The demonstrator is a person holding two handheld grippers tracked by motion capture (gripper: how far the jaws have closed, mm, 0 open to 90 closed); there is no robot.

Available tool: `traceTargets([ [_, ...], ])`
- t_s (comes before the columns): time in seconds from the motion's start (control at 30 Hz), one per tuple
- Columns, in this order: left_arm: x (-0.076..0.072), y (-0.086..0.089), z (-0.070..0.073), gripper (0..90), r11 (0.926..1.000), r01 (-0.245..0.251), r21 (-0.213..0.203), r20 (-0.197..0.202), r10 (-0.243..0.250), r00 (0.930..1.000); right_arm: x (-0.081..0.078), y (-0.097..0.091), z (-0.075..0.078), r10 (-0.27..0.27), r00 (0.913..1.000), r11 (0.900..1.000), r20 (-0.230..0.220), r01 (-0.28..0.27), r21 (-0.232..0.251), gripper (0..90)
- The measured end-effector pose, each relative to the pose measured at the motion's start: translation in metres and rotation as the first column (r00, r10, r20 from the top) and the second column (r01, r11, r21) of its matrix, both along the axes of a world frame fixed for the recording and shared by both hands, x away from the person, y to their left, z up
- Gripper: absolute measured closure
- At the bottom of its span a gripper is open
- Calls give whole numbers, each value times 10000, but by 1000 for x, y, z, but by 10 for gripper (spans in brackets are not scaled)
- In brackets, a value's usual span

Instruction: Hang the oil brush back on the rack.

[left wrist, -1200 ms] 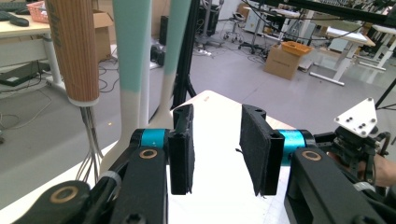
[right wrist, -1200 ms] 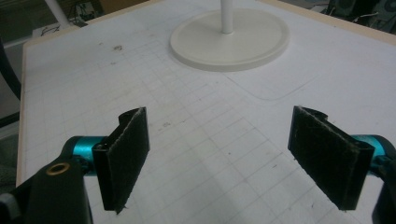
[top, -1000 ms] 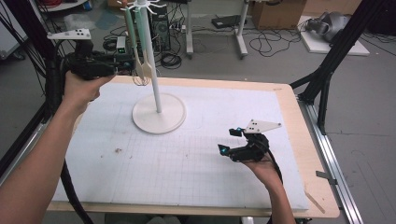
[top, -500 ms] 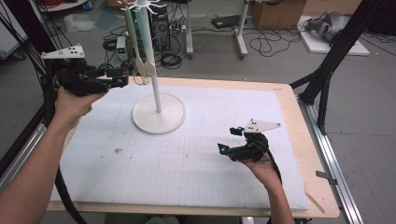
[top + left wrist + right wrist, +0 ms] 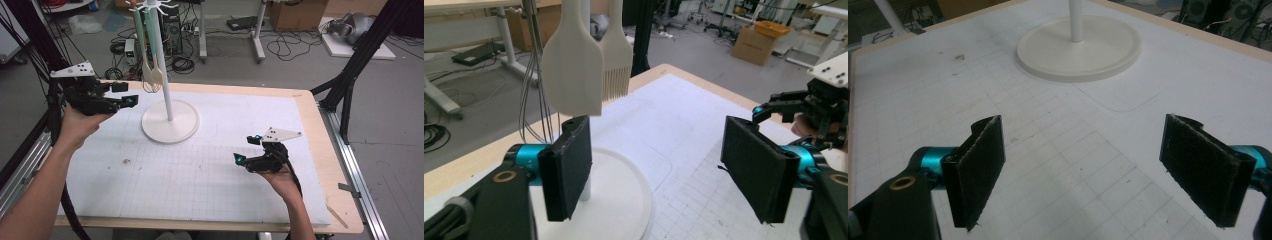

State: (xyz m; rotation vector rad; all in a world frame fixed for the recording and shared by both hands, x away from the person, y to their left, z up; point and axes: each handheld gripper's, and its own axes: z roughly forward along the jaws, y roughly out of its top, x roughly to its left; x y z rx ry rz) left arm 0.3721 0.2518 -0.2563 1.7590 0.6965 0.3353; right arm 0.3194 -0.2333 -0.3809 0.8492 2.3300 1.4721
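Left tongs [image 5: 122,94] just opening beside stand [image 5: 170,120]; mat [image 5: 210,190] roomy.

Grey floor [image 5: 300,60] strewn with black cables [image 5: 280,47], a cardboard box [image 5: 295,15] and white table legs [image 5: 257,30] behind.

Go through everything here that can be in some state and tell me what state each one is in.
left gripper: open, jaws have just been opening, nothing between them, beside the hanging utensils.
right gripper: open, nothing held, over the mat.
spatula: hanging from the rack.
brush: hanging behind the spatula.
whisk: hanging, wires down.
rack stand: upright on the mat.
mat: flat on the table.
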Motion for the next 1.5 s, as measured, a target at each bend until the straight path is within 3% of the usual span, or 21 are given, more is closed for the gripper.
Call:
traceTargets([
  [0.3, -2, -1, -11, 161, 9990, -236, 378, -74, 239, 9997, 2, 0, -1, -26, 10000, 10000, 14, 26, -13, 170],
  [0.73, -9, 1, -31, 17, 9973, -573, 451, -245, 585, 9980, 1, -2, 0, -164, 9999, 9999, 13, 164, 31, 169],
  [1.5, -25, -1, -65, 17, 9974, -533, 485, -404, 553, 9977, 0, -3, -1, -330, 9994, 9994, 114, 332, -115, 169],
])
